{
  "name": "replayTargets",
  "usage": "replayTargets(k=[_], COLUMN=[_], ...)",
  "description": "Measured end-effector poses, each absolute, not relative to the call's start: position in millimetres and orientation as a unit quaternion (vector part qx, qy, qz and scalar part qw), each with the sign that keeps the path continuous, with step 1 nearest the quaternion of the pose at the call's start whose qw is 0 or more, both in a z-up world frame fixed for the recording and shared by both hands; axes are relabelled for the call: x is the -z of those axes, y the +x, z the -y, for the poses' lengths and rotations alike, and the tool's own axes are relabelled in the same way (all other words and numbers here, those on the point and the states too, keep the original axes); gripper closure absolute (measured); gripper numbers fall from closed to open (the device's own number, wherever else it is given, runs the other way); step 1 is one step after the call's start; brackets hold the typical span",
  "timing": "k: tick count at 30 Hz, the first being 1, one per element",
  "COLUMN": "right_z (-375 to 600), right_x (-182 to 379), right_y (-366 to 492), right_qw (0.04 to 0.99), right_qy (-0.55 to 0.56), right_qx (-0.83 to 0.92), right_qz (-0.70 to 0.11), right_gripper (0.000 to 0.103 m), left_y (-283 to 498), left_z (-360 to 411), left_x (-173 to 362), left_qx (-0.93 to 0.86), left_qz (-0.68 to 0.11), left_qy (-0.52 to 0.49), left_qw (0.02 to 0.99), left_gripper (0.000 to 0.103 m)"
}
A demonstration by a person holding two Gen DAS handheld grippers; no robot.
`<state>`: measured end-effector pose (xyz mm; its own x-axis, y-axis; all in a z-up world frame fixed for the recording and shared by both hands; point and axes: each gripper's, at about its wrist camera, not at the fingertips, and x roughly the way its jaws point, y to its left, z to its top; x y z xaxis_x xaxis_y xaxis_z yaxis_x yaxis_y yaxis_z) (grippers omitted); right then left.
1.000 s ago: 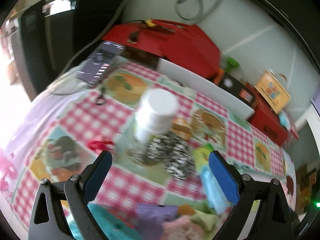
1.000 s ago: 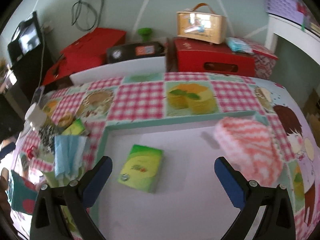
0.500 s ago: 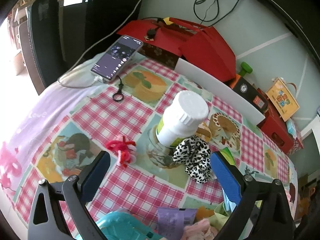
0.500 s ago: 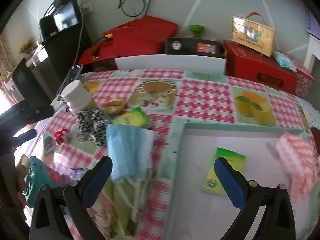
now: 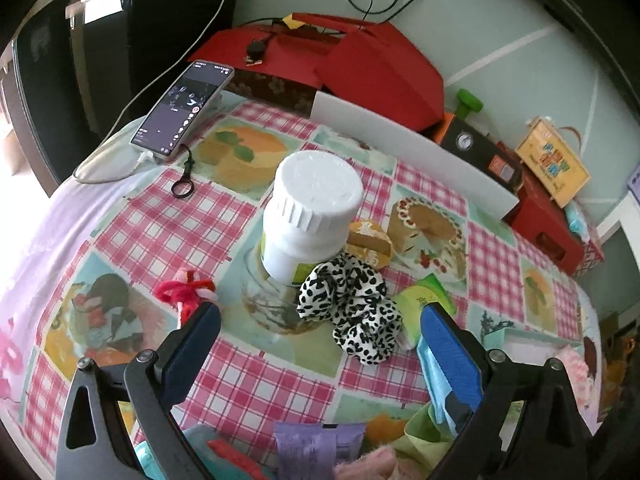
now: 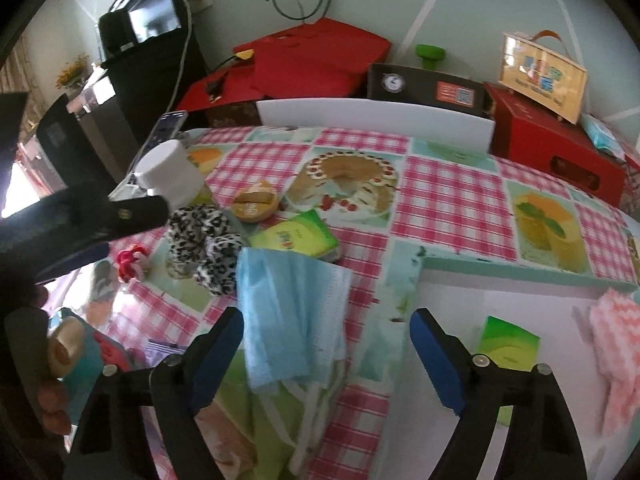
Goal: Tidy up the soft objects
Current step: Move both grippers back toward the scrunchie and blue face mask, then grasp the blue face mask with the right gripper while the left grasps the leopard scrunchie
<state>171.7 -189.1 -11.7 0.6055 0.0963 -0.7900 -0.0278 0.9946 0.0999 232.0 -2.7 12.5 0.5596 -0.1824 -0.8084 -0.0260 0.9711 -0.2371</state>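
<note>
My right tongs (image 6: pixel 326 354), jaws just narrowing but spread, frame the blue masks (image 6: pixel 290 312) low centre (nothing pinched). Lower right, the tray (image 6: pixel 520 274) holds a green packet (image 6: pixel 508 344) and pink cloth (image 6: pixel 616 344). My left tongs (image 5: pixel 320 344) gape before the leopard scrunchie (image 5: pixel 352 312), which leans on the white bottle (image 5: pixel 310 212) mid-desk.

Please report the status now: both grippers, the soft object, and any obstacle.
Left hand-held gripper open, over leopard scrunchie. Right hand-held gripper open, jaws just closing in, nothing pinched, above blue face masks. White bottle touches the scrunchie.
</note>
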Motion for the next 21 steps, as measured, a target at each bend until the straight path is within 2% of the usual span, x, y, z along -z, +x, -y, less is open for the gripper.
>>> replayTargets(k=[10,21], right_z=[180.4,179.5], right_x=[28.3,33.8], right_y=[184.8,187.1], right_qw=[0.885,0.882], right_qy=[0.044,0.056], right_qx=[-0.061,-0.075], right_qz=[-0.459,-0.463], right_gripper=[0.036,0.047], left_y=[243.2,245.2], left_z=[18.7,24.3], left_x=[-7.8,-5.3], left_qx=[0.061,0.053], left_qz=[-0.476,-0.479], left_qy=[-0.098,-0.077], left_qw=[0.872,0.873], left_gripper=[0.003,0.003])
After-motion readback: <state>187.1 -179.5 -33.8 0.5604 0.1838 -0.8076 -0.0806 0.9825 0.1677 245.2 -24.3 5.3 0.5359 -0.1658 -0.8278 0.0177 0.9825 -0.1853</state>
